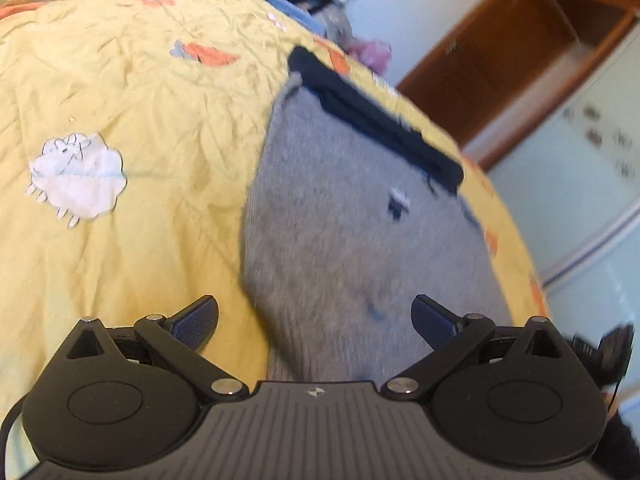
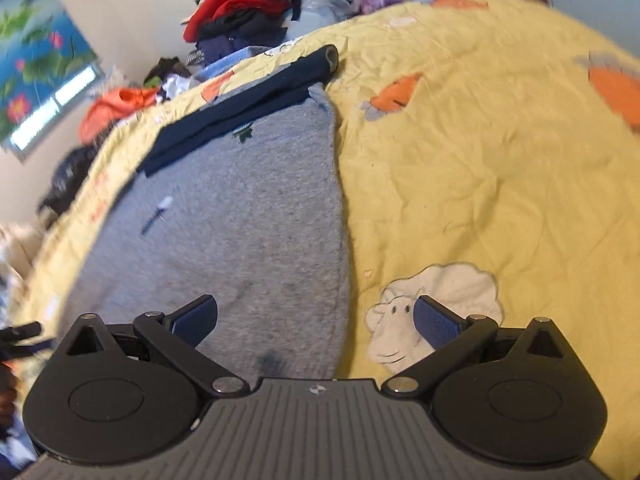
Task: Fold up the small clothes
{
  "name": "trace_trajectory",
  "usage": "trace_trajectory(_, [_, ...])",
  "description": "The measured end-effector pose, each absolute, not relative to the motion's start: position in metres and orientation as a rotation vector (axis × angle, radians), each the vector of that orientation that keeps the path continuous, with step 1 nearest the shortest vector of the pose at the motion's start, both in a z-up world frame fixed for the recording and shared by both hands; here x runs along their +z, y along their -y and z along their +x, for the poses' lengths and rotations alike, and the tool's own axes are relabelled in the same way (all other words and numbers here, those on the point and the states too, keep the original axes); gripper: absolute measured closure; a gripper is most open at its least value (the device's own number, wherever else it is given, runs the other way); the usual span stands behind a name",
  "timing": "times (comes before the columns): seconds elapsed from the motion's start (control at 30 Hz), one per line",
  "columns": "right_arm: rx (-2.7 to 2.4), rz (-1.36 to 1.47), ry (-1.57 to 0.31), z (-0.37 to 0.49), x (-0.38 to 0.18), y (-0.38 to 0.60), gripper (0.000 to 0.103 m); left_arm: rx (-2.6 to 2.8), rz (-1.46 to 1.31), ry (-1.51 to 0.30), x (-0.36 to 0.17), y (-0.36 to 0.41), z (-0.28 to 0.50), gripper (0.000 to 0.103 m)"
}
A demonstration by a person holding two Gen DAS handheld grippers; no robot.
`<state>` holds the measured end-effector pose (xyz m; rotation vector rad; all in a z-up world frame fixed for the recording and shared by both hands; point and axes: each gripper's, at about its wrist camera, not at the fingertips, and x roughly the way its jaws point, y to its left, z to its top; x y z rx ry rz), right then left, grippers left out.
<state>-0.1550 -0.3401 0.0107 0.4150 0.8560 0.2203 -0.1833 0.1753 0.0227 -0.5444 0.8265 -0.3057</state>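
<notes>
Both grippers, left point(image 1: 315, 320) and right point(image 2: 315, 320), hover with jaws spread over a blurred grey knit garment with navy waistband point(image 1: 352, 220) point(image 2: 240, 216), its near end hidden

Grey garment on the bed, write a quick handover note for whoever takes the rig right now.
Left claw: open, empty, over the near end of the grey garment.
Right claw: open, empty, straddling the garment's right edge.
Garment lies flat on the yellow sheet, its dark band at the far end.
Done: it looks spread out; no fold visible.
Left: grip the near end and fold it.
</notes>
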Motion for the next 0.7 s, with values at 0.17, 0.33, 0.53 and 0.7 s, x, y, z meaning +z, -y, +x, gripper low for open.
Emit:
trace_trajectory(0.17, [0.234,0.379,-0.876,-0.153,0.014,0.336,0.000,-0.304,-0.515,-0.829,0.018,-0.171,-0.160,0.000])
trace_trajectory(0.33, [0.255,0.406,-0.887,-0.157,0.016,0.338,0.000,-0.390,-0.589,-0.864,0.015,-0.171,-0.151,0.054])
trace_trajectory(0.53, [0.424,0.865,-0.982,-0.153,0.000,0.376,0.000,-0.465,-0.595,-0.887,0.009,-0.168,-0.157,0.066])
trace_trajectory(0.7, [0.475,0.962,-1.017,-0.151,-0.007,0.380,0.005,-0.476,-0.508,-0.915,0.008,-0.157,-0.158,0.089])
